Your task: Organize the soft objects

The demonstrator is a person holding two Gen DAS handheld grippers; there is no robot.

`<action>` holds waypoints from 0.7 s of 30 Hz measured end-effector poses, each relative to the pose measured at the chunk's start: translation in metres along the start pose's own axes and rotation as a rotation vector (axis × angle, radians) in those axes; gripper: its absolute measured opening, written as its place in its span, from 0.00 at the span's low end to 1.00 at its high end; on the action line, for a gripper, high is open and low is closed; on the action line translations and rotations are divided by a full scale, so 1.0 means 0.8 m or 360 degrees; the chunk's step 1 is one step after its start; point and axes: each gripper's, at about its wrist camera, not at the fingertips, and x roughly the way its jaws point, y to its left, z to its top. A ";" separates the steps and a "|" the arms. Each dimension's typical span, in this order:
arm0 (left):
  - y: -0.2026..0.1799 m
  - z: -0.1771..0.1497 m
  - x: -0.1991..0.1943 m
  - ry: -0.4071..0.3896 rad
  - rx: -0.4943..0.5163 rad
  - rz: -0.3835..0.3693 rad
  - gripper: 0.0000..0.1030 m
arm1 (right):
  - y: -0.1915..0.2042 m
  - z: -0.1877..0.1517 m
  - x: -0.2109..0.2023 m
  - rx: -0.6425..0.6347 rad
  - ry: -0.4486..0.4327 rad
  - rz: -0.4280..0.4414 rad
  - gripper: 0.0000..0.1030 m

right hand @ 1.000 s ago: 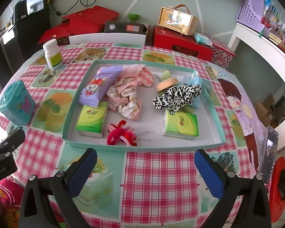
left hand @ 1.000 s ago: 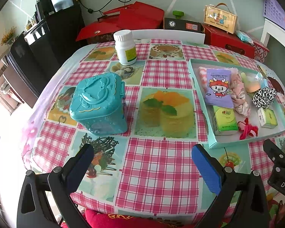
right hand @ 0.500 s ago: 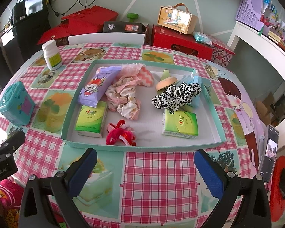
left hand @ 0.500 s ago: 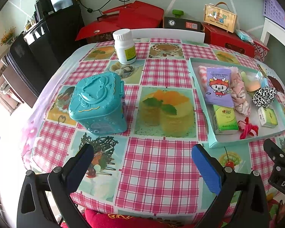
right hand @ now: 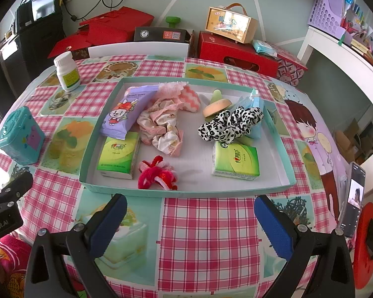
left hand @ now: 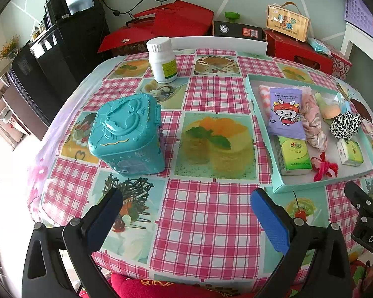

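Note:
A shallow teal tray (right hand: 186, 191) on the checked tablecloth holds soft things: a red scrunchie (right hand: 157, 173), a pink floral scrunchie (right hand: 161, 126), a black-and-white spotted scrunchie (right hand: 230, 124), a pink knitted cloth (right hand: 184, 94), a purple wipes pack (right hand: 129, 110) and two green tissue packs (right hand: 119, 155) (right hand: 236, 161). My right gripper (right hand: 190, 219) is open and empty, just in front of the tray's near rim. My left gripper (left hand: 186, 217) is open and empty, over the table's front edge, left of the tray (left hand: 276, 171). A closed teal plastic box (left hand: 128, 134) stands ahead of it to the left.
A white pill bottle (left hand: 163, 59) stands at the far side of the table. A phone (right hand: 351, 198) leans at the table's right edge. Red boxes (right hand: 236, 49) and a white chair back (right hand: 139, 48) lie behind the table; black cabinets (left hand: 49, 57) stand at left.
Both grippers have edged slightly forward toward the table; the objects look a little nearer. Nothing was taken hold of or moved.

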 end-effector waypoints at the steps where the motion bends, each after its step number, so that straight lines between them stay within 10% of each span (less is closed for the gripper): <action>1: 0.000 0.000 0.000 0.0000 0.0001 0.0001 0.99 | 0.000 0.000 0.000 -0.0001 0.0000 -0.0001 1.00; 21: -0.002 -0.002 0.002 0.0008 0.0008 0.0004 0.99 | -0.001 -0.001 0.003 0.0004 0.0008 0.0004 1.00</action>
